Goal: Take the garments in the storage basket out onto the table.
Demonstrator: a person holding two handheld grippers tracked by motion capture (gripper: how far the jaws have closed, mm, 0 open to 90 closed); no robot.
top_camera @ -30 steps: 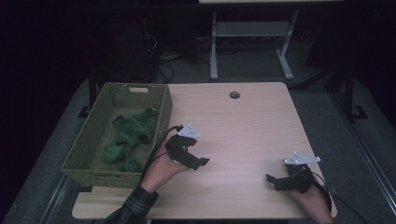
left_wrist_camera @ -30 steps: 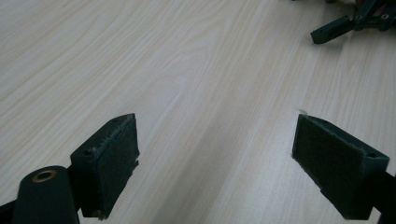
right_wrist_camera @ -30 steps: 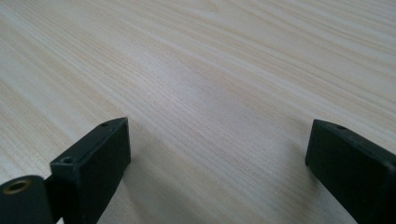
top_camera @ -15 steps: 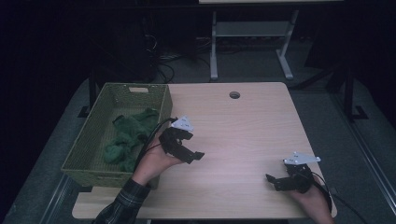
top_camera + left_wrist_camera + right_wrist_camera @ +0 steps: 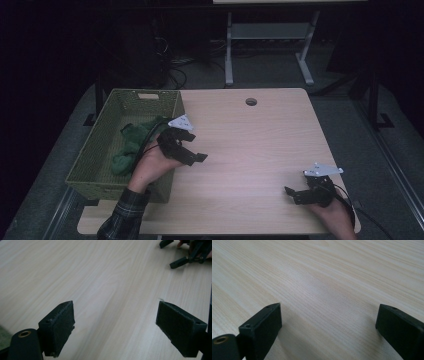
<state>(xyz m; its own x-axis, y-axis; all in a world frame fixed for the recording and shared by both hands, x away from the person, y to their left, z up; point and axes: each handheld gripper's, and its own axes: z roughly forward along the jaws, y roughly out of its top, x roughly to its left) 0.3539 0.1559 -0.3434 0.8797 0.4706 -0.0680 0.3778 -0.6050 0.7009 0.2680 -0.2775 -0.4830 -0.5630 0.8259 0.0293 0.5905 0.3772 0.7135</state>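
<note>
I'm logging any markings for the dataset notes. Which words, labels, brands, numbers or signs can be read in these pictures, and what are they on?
None can be read: the green woven basket, the crumpled green cloth in it, the light wooden table and both black two-jaw grippers, left gripper and right gripper, show no legible text.

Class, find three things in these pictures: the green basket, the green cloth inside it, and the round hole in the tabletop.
basket (image 5: 95,150): high view, on its left woven wall.
cloth (image 5: 131,145): high view, on the middle of the crumpled heap.
hole (image 5: 251,102): high view, on its dark centre.
</note>
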